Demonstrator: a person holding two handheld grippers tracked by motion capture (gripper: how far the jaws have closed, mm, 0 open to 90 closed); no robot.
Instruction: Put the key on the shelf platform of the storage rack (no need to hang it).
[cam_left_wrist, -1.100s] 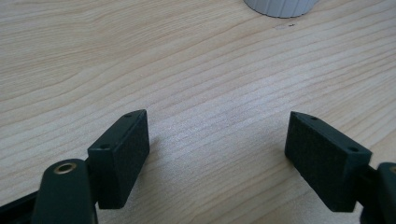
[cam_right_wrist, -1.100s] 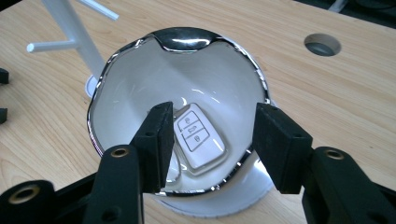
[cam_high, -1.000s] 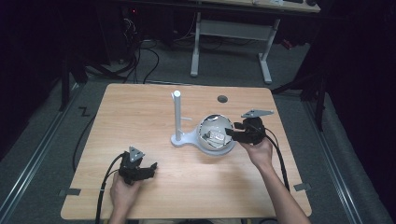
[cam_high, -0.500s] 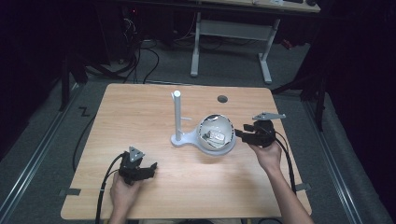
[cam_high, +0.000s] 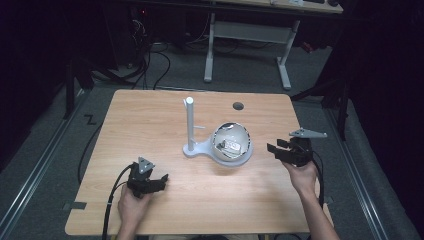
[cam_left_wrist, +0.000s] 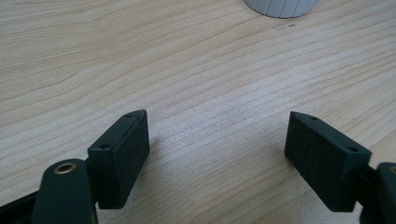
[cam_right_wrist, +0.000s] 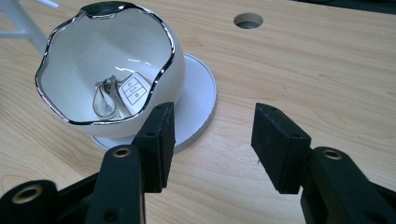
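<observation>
Keys lie at the bottom of a white bowl with a wavy silvered rim: a white key fob with buttons beside a metal ring or loop, both resting against the inner wall. In the high view the same bowl sits on the round base plate of a white stand, whose upright post rises just to the bowl's left, roughly at the middle of the wooden table. The right gripper is held to the right of the bowl, near it but apart, its jaws pointing toward the bowl; in the right gripper view its jaws stand well spread with nothing between them, the nearer jaw overlapping the edge of the base plate in the picture. A round cable hole is cut in the tabletop beyond the bowl. The left gripper rests low at the front left of the table, well apart from the stand; in the left gripper view its jaws are also spread wide over bare wood, empty, with a ribbed white edge at the top of that view.
</observation>
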